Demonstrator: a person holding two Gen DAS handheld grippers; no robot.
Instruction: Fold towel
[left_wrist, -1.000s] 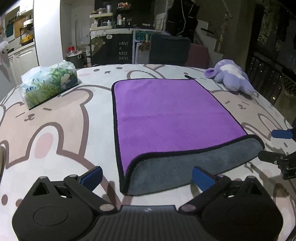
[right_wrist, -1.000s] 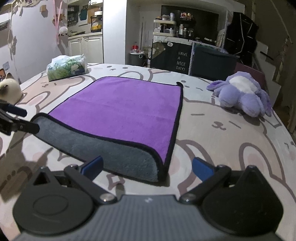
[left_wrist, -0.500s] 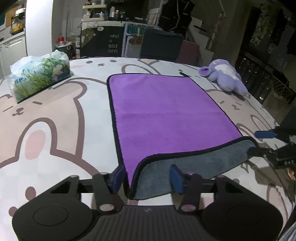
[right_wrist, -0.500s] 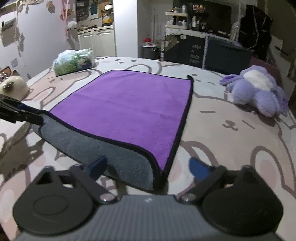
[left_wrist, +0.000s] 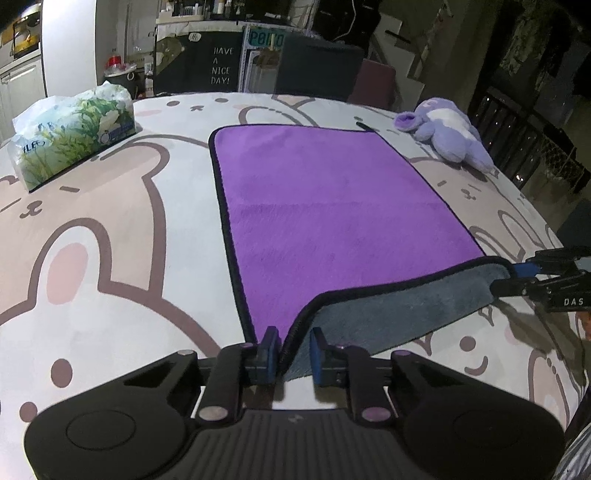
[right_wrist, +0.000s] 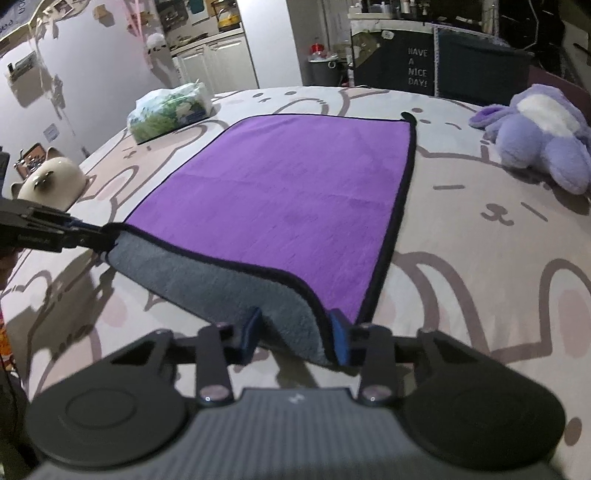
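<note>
At near towel (left_wrist: 332, 221) edge: corners raised, left gripper (left_wrist: 293, 350) and right gripper (right_wrist: 297, 336) each narrowed around one corner, firm clamping not confirmed.

plush toy (right_wrist: 539, 140) cropped, towel (left_wrist: 332, 221) corners hidden

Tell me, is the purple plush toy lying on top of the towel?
No, the purple plush toy lies on the bunny-print cover off to the side of the towel, with bare cover between them.
</note>
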